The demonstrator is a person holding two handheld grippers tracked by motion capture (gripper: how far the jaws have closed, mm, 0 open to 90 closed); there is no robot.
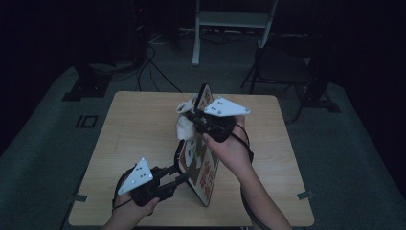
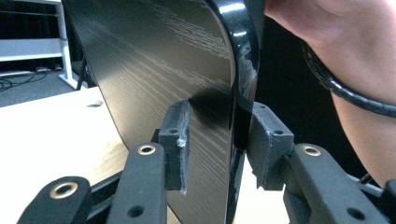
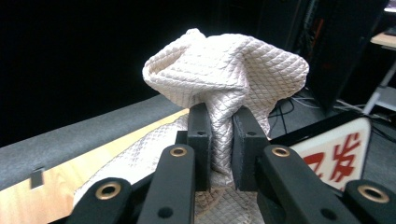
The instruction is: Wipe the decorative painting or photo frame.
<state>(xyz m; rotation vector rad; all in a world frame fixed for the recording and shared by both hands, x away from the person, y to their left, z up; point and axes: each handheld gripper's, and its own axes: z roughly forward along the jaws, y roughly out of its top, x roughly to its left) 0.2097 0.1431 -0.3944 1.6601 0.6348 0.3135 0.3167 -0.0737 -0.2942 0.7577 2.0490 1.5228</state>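
A dark room with a grey carpeted floor surrounds a pale wooden desk (image 1: pixel 139 124), cables and a chair frame dim behind it. On the desk a black tray (image 1: pixel 197 158) with a red-and-white printed face stands on edge, and the left gripper (image 1: pixel 178 176) grasps its rim, one pad on the glossy back and the other on the front (a steadying hold, it seems, so the face stays exposed). The right gripper (image 1: pixel 192 116) is clenched on a bunched cream quilted cloth (image 3: pixel 224 79), held against the upper part of the tray's face. Standing the tray up likely lets the cloth sweep its printed side freely, while the tight bunching gives a firm wiping pad.
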